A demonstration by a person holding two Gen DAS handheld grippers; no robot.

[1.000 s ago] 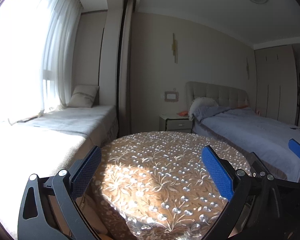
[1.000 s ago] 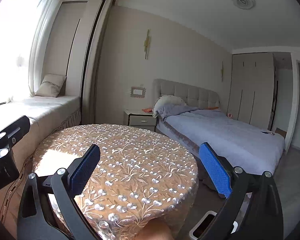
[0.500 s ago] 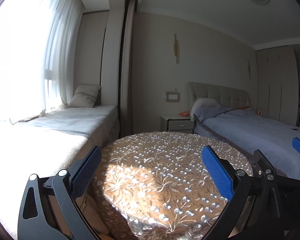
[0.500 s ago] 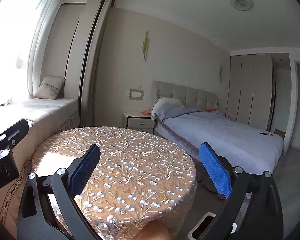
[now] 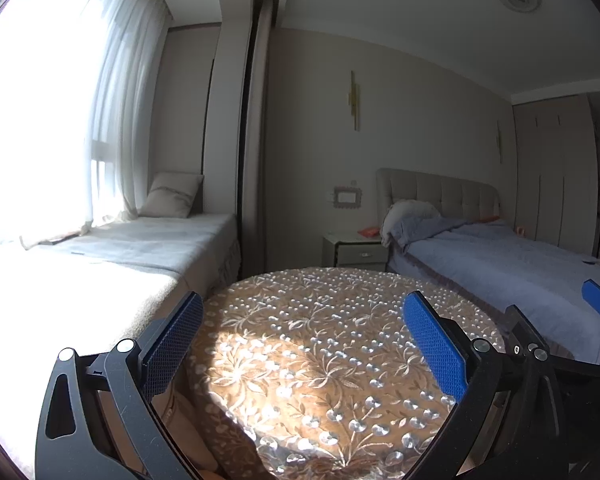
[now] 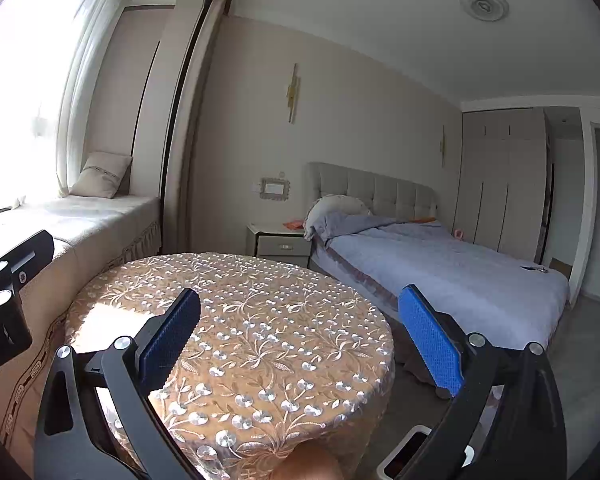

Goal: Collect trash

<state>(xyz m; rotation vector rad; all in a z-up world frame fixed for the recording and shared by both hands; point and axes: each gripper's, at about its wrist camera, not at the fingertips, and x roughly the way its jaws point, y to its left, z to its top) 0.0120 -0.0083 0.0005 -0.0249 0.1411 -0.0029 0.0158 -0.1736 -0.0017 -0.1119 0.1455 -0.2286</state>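
While I hold both claws up over the round table, this is what I see.

My left claw [image 5: 302,344]: it is wide open, with nothing between its blue pads [image 5: 434,346]. It floats above the table and touches nothing.

My right claw [image 6: 298,338]: it is wide open too, and it holds nothing. In the left view, one of its blue pads peeks in at the far right edge.

Table [image 6: 260,320]: it is round and sits right under both claws. A tan cloth with shiny leaf and flower shapes covers it. A patch of sun falls on the side near the window. I see no trash on top of it.

Bin [image 6: 410,454]: a small white box with a dark opening sits on the floor by the table, low in the right view, partly behind my right claw. I cannot tell what is inside.

Window seat [image 5: 140,248]: it runs along the bright window on the left, with a pillow [image 5: 172,200] leaning at its far end.

Nightstand [image 6: 280,242]: it stands between the window seat and the bed, with something orange on top.

Bed [image 6: 440,268]: it is past the table on the right, with a blue-gray cover and a padded headboard [image 6: 376,192].

Closet [image 6: 500,184]: tall pale doors stand beyond the bed.
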